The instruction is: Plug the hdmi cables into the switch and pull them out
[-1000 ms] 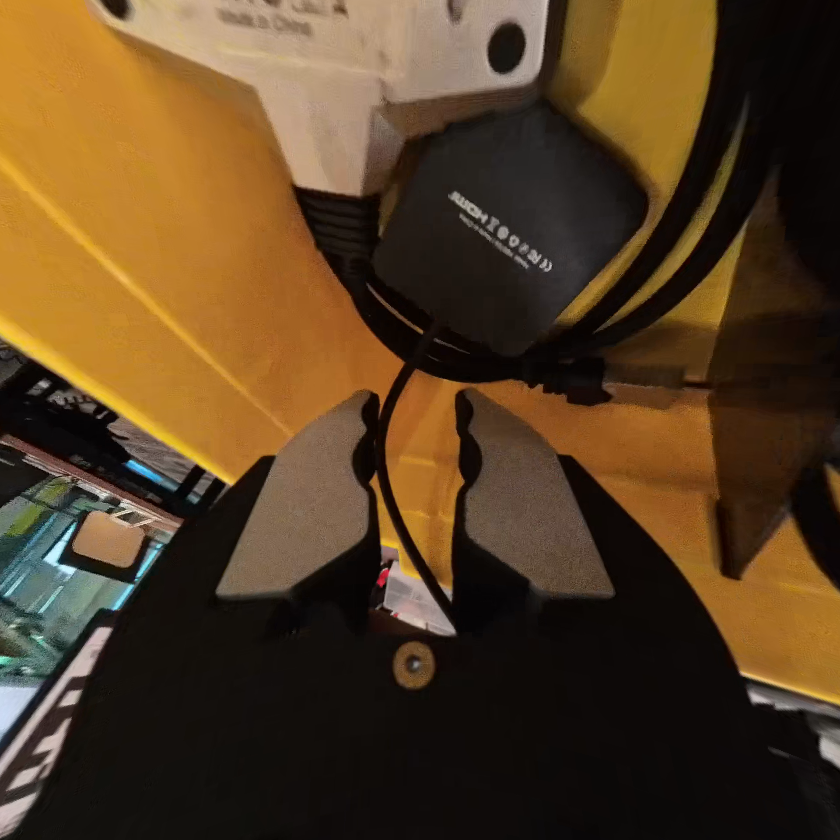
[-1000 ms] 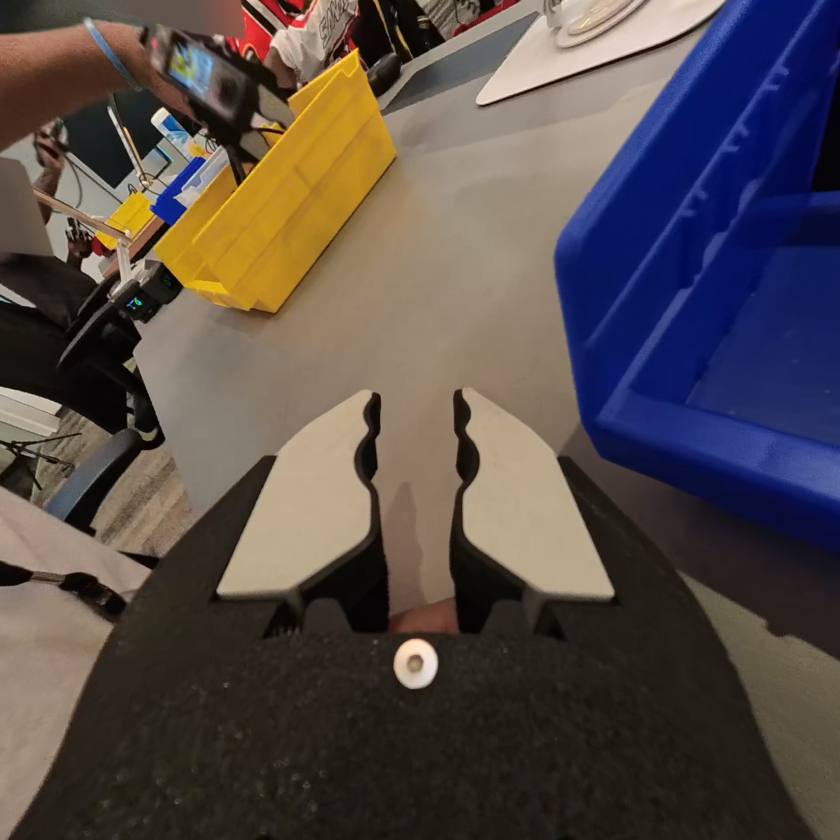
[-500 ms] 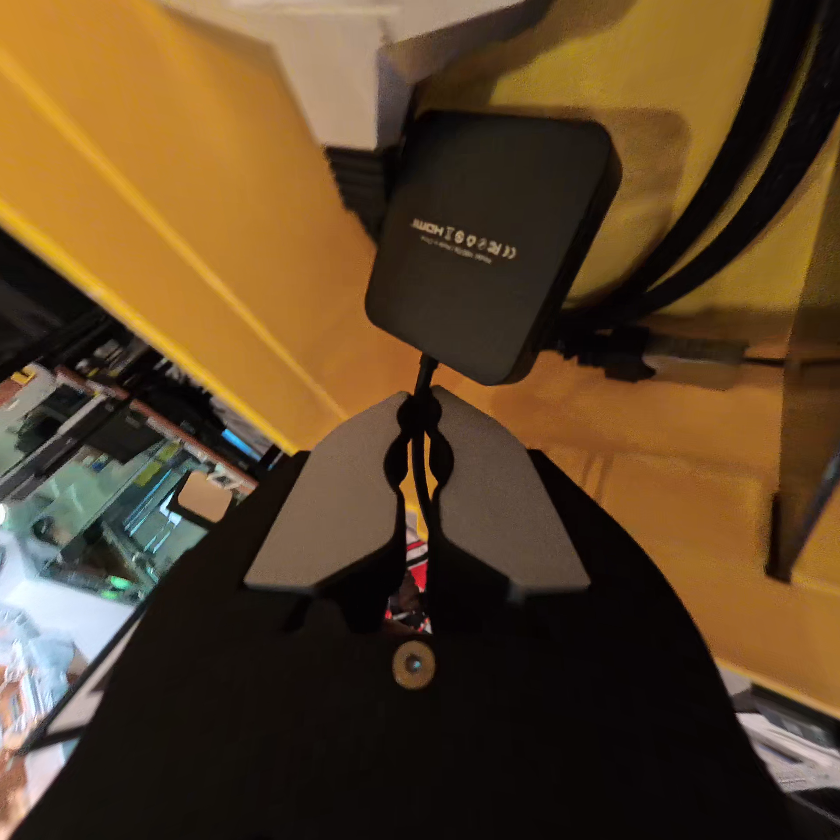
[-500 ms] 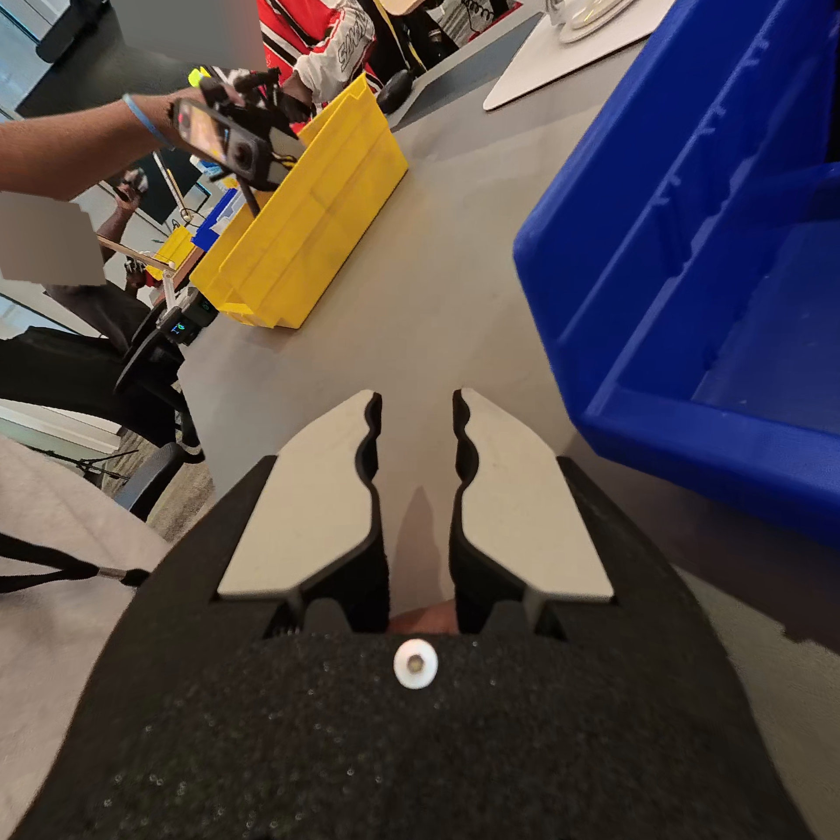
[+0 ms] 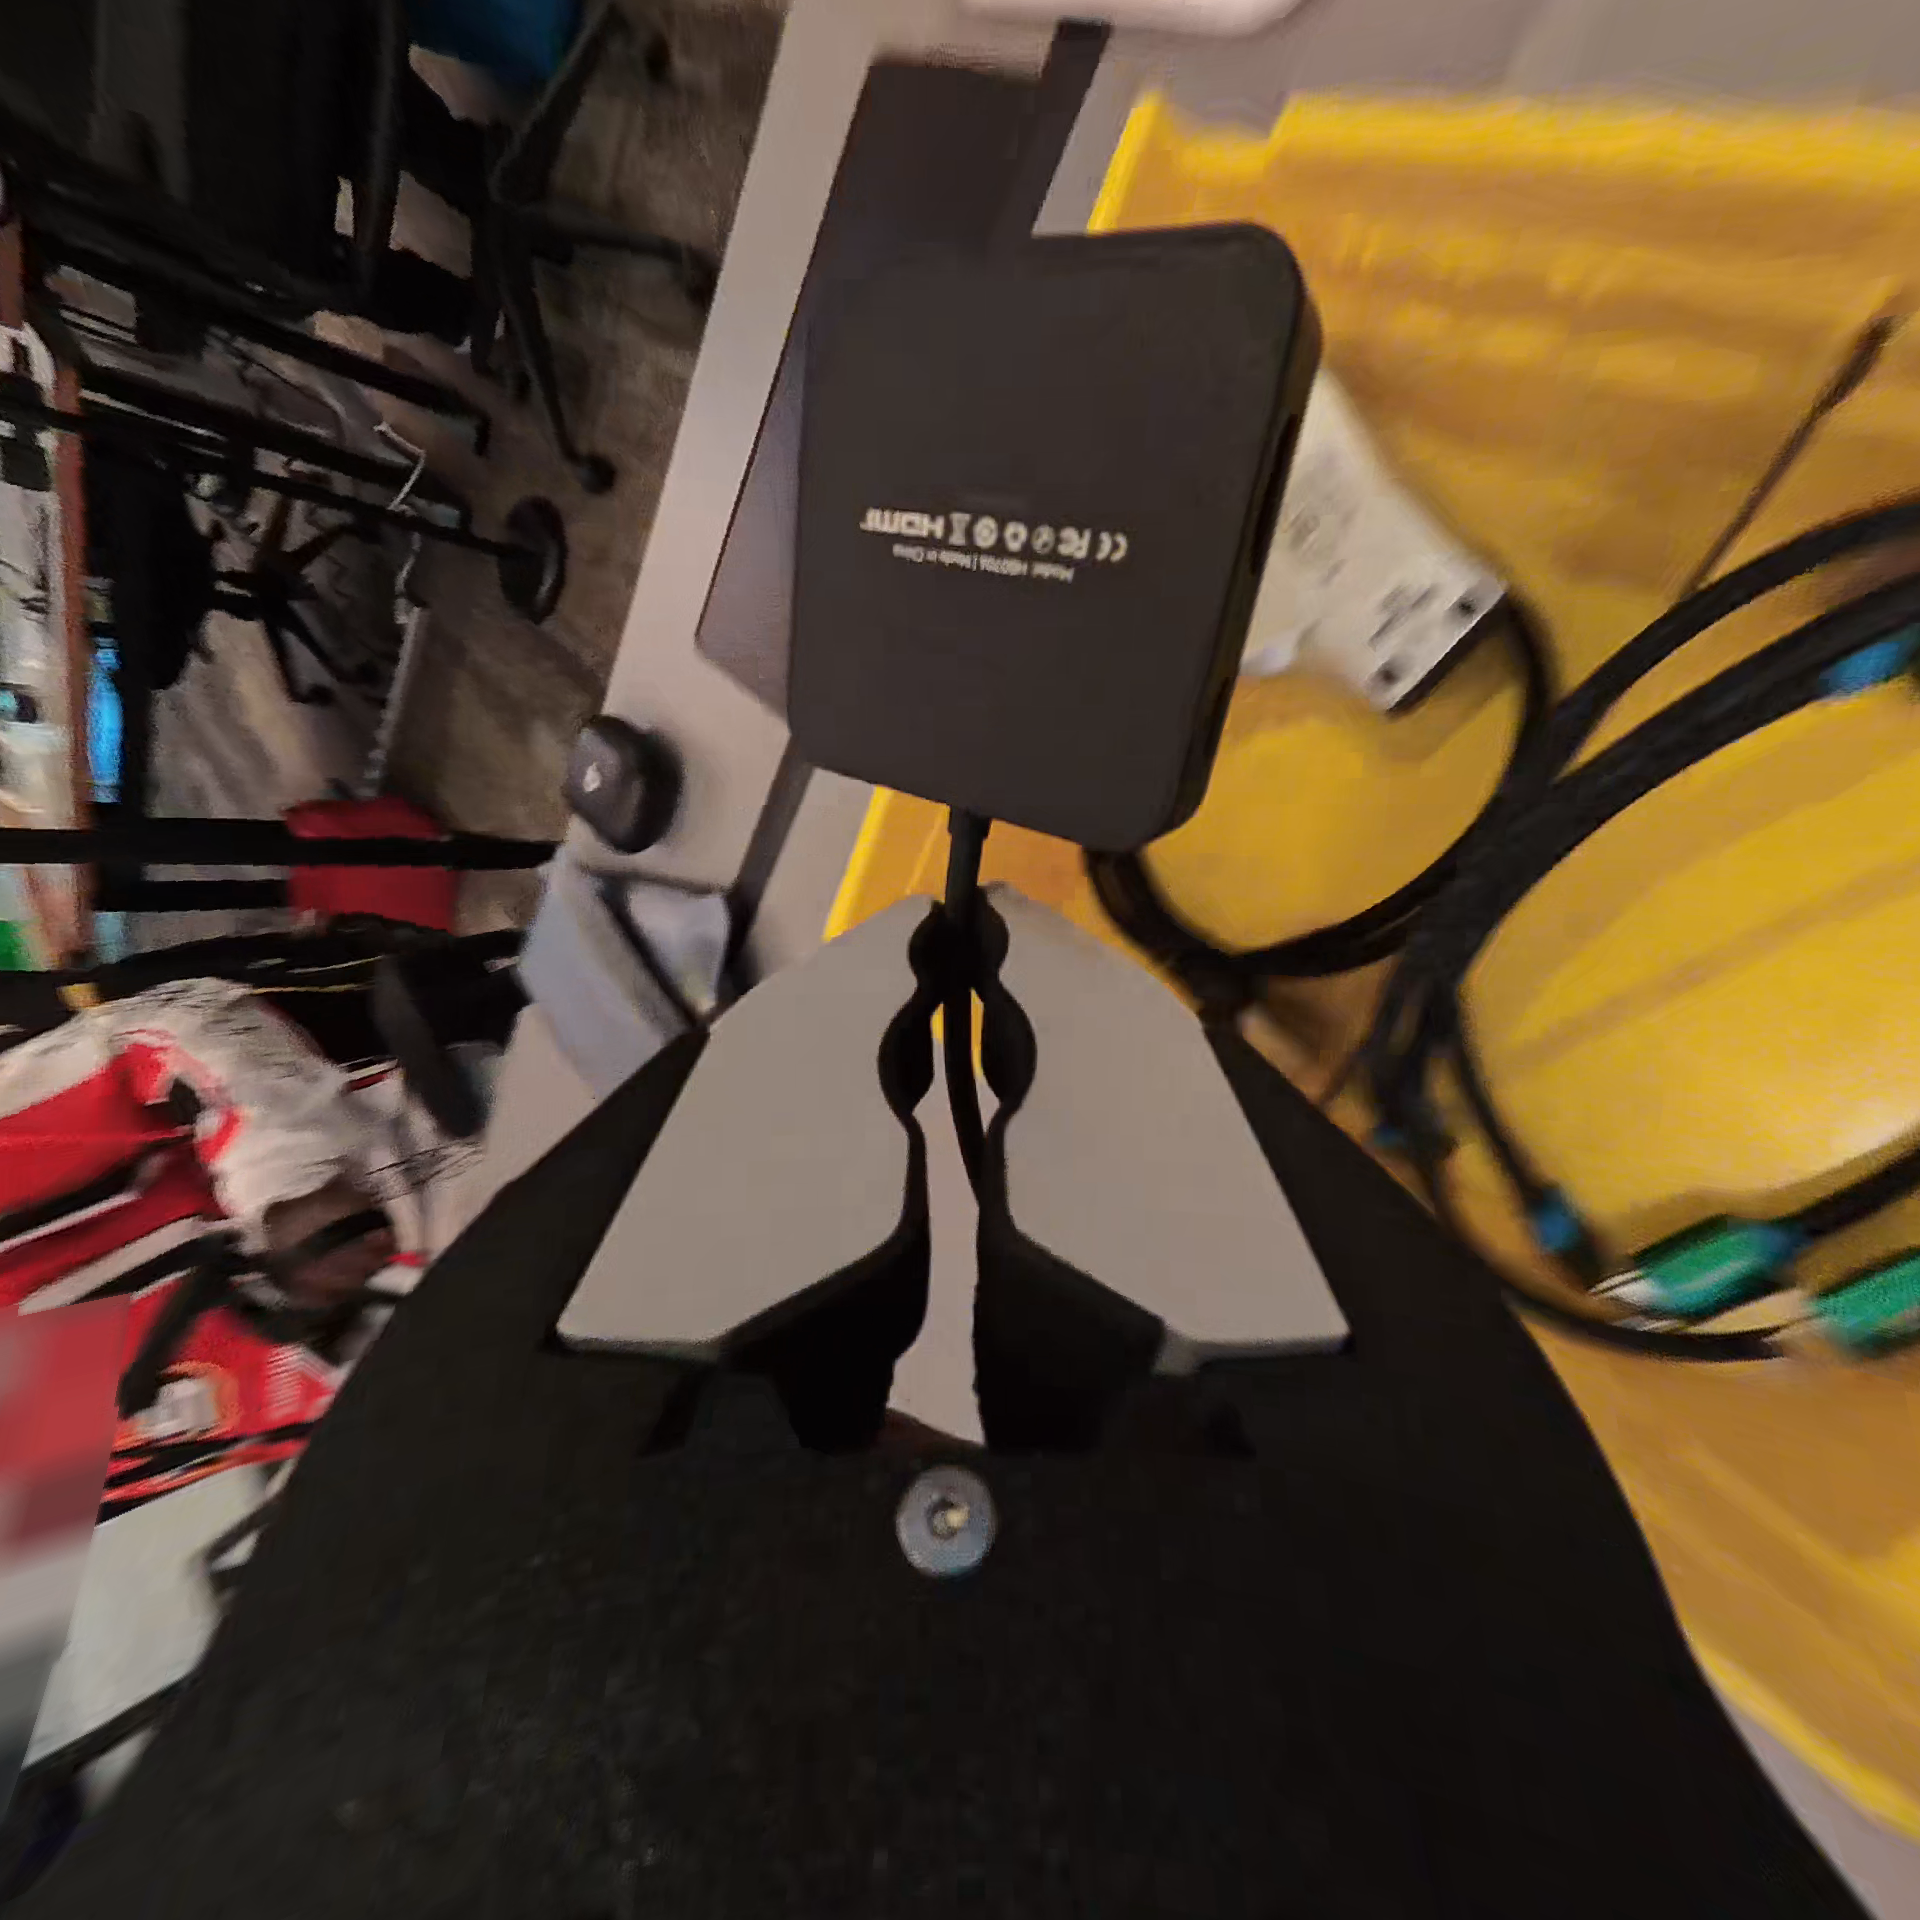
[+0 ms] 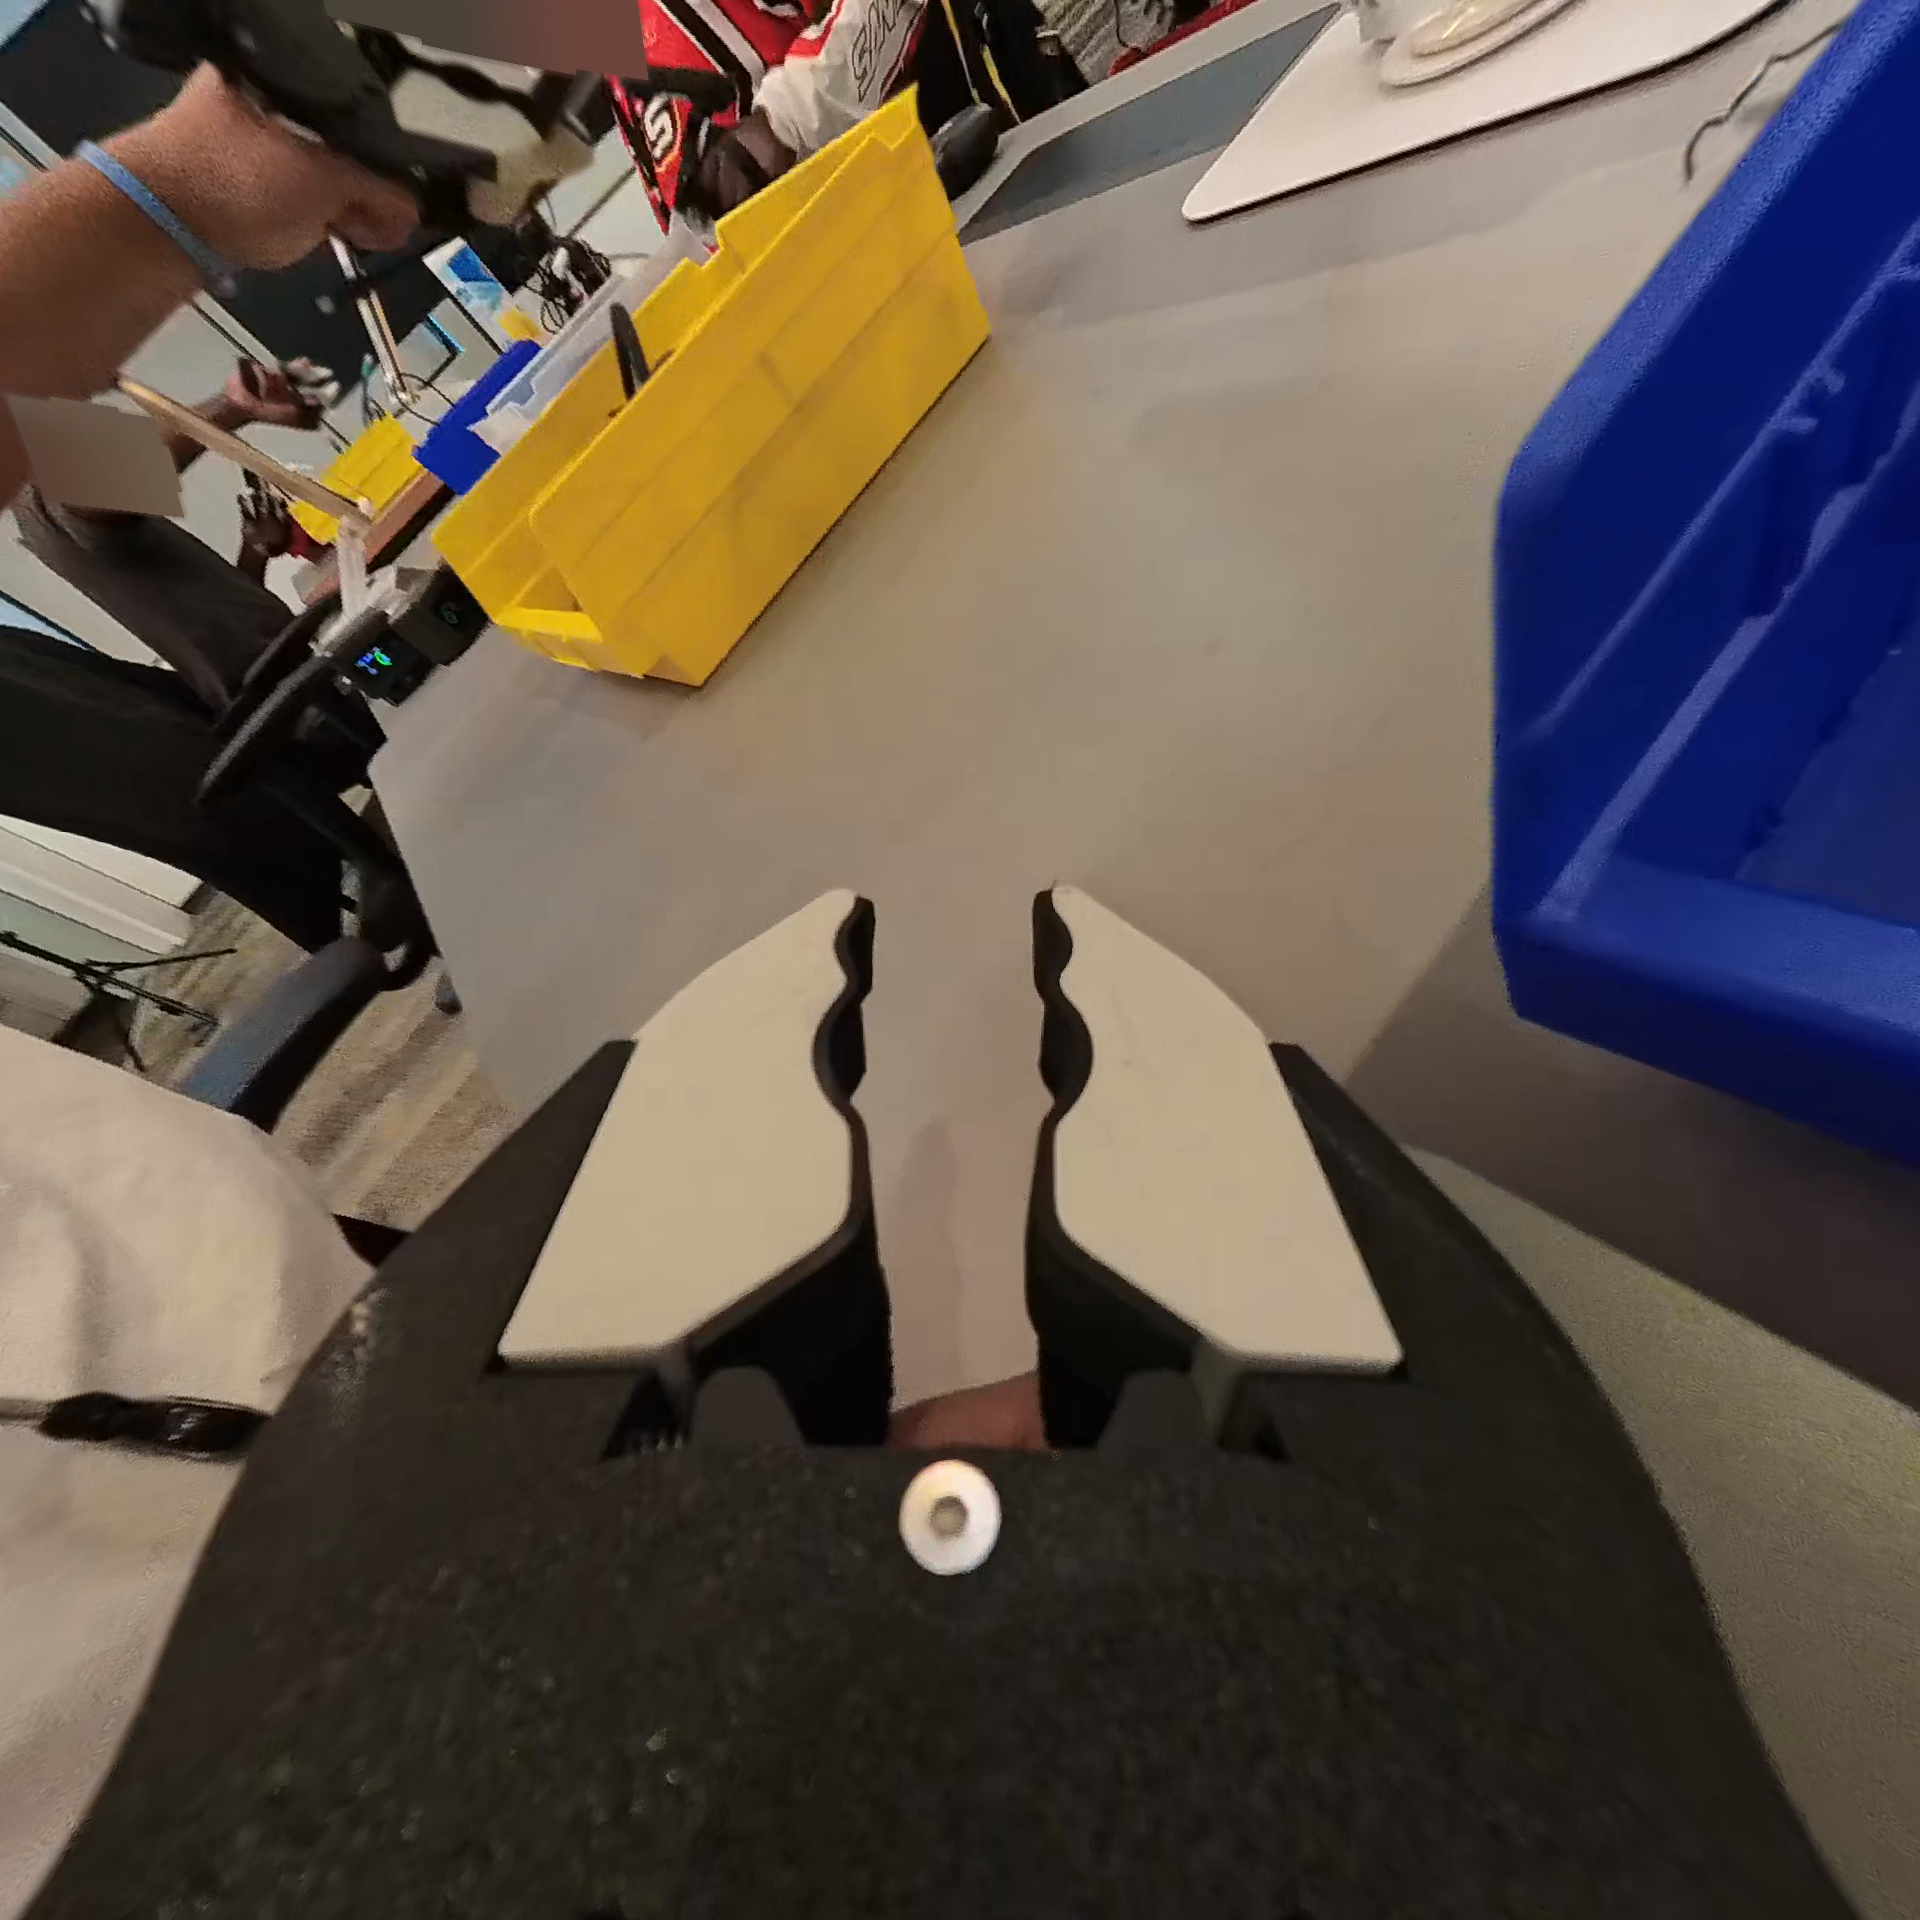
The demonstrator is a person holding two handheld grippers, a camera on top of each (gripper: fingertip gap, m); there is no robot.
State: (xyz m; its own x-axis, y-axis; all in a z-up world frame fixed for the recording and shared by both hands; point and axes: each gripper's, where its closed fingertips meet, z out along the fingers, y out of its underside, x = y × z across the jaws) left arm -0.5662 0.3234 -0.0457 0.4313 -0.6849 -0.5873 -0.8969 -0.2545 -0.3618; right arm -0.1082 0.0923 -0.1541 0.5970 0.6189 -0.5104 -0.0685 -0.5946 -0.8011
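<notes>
My left gripper (image 5: 961, 925): clamped on thin cord (image 5: 964, 1049) of black switch (image 5: 1023, 530), hanging above yellow bin (image 5: 1621, 343). My right gripper (image 6: 951, 914): parted, empty, over grey worktop (image 6: 1195, 582).

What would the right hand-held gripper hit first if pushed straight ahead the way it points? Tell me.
Probably the bare grey table. The right hand-held gripper is open and empty, angled down at the tabletop; the yellow bin sits off to the left, the blue bin to the right. Depth is uncertain.
</notes>
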